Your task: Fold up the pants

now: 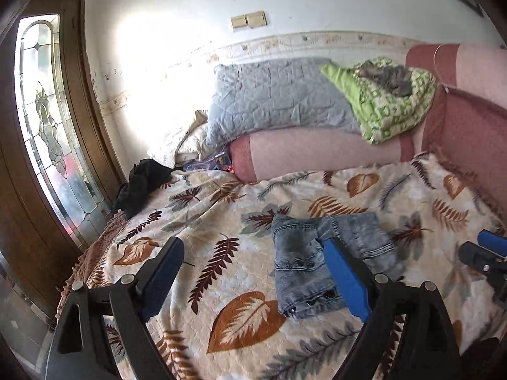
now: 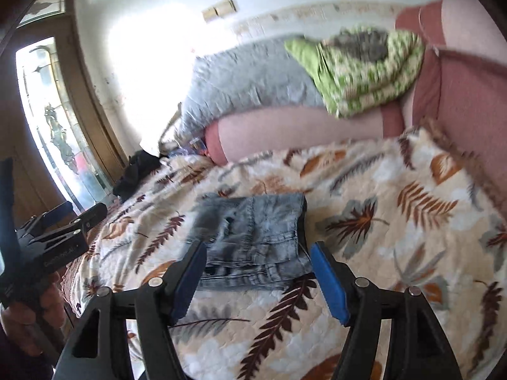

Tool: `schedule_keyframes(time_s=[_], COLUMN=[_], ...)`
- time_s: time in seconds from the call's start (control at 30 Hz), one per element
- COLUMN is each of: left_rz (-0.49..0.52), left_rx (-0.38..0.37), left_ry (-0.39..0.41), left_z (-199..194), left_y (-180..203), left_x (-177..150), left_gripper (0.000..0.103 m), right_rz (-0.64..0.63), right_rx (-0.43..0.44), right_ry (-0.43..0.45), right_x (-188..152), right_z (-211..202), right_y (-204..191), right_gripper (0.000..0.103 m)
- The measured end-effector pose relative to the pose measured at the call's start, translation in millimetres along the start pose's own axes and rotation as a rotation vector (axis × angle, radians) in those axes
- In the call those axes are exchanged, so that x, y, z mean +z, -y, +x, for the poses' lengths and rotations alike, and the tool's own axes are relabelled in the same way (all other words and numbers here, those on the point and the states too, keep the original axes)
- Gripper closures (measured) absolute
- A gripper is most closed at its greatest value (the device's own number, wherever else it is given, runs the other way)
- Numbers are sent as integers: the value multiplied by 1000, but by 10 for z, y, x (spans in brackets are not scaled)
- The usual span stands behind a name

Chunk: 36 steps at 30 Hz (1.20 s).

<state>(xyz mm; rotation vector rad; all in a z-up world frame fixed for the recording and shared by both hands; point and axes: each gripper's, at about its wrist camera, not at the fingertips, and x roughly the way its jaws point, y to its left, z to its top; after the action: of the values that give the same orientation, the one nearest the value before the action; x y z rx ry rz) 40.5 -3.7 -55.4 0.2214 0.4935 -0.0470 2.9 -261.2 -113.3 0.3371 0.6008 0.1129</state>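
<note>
Grey denim pants (image 1: 320,259) lie folded into a small rectangle on the leaf-patterned bedspread (image 1: 221,221). My left gripper (image 1: 253,262) is open and empty above the bedspread, its right finger over the pants' near edge. The pants also show in the right wrist view (image 2: 253,237), slightly blurred. My right gripper (image 2: 258,269) is open and empty, just in front of the pants' near edge. The right gripper also shows at the right edge of the left wrist view (image 1: 484,253). The left gripper, held by a hand, shows at the left of the right wrist view (image 2: 63,221).
A grey quilted pillow (image 1: 279,95) and a green patterned blanket (image 1: 389,101) rest on a pink bolster (image 1: 317,148) at the headboard. A black garment (image 1: 142,183) lies at the bed's far left corner. A wooden door with stained glass (image 1: 41,126) stands at left.
</note>
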Motion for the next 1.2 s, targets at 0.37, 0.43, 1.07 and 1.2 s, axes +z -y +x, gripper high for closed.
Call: schedule_keyframes(time_s=[0.37, 0.43, 1.07, 1.2], left_rz=[-57, -63, -71, -74], left_rx=[8, 16, 18, 14], left_ry=[43, 46, 46, 47], left_z=[-688, -749, -863, -869], left_y=[-199, -244, -317, -322], left_x=[-49, -69, -80, -79], left_gripper=[13, 13, 13, 13], right_rz=[-138, -155, -218, -236], right_rx=[-98, -107, -94, -96], right_ry=[151, 163, 148, 143], right_x=[38, 43, -91, -108], right_z=[-706, -779, -755, -726], right_y=[-746, -823, -1031, -1069], right_gripper=[29, 29, 27, 27])
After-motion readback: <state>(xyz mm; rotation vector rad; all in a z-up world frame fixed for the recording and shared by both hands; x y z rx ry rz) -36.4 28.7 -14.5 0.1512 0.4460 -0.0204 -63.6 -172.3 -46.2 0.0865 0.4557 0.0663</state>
